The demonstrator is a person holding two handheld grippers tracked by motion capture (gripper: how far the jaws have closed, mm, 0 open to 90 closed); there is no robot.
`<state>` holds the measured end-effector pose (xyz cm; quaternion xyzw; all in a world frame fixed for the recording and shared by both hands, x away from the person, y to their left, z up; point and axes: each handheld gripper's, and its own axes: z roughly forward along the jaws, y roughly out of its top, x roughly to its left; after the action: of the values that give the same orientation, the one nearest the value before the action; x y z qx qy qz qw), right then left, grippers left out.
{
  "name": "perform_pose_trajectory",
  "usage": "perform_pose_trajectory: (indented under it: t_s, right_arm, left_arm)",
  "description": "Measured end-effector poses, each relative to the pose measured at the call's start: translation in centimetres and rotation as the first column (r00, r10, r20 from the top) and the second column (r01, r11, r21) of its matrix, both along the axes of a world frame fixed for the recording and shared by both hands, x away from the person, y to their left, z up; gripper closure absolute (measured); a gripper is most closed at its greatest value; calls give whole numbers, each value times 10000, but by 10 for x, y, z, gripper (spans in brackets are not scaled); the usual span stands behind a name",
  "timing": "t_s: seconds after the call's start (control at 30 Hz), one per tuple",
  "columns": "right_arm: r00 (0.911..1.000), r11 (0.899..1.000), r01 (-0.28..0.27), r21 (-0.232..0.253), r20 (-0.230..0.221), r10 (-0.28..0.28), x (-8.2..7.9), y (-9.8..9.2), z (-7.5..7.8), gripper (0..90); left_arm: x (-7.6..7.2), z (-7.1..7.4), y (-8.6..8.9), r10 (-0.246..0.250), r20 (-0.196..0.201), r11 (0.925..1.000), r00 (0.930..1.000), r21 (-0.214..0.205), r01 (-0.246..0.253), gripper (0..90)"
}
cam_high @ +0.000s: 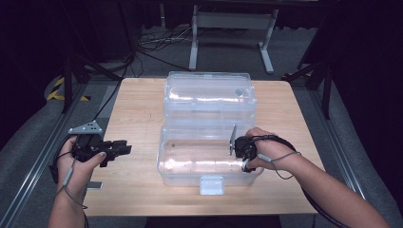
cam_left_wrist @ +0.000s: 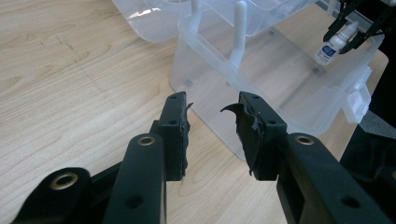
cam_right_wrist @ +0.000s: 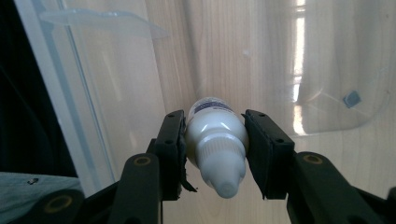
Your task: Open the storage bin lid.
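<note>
Right tongs point(cam_right_wrist: 214, 154) pinching a small white dropper bottle point(cam_right_wrist: 215, 144) by its body, one black pad on each side. In the right gripper view the bottle's long axis runs along the tongs: the ribbed cap and tip point back toward the camera, and the labelled base points away, toward the floor of the clear plastic box point(cam_right_wrist: 327, 70). In the left gripper view the same bottle point(cam_left_wrist: 334, 44) hangs inside the right end of the box, tilted, with its cap uppermost between the far tongs and its base lowest, above the box floor.

In the high view the right tongs point(cam_high: 243, 153) reach down into the right end of the open box point(cam_high: 209, 178), which stands at the middle of the wooden bench point(cam_high: 138, 190); its clear lid point(cam_high: 209, 90) lies folded back on the far side.

Left tongs point(cam_left_wrist: 212, 135) spread, with nothing between the pads, held over the bench just left of the box. In the high view the left hand point(cam_high: 83, 159) holds them at the near left edge of the bench, well apart from the bottle.
</note>
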<state>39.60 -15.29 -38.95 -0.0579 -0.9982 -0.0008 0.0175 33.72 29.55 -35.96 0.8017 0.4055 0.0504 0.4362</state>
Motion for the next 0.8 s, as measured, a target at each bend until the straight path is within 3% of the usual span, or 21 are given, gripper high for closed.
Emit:
perform_pose_trajectory:
  t_s: [0.8]
  right_arm:
    - [9994, 9997, -184, -128, -307, 180, 0, 3, -13, 601]
  left_arm:
    - [-1, 1, 1, 12, 13, 10000, 10000, -18, -12, 641]
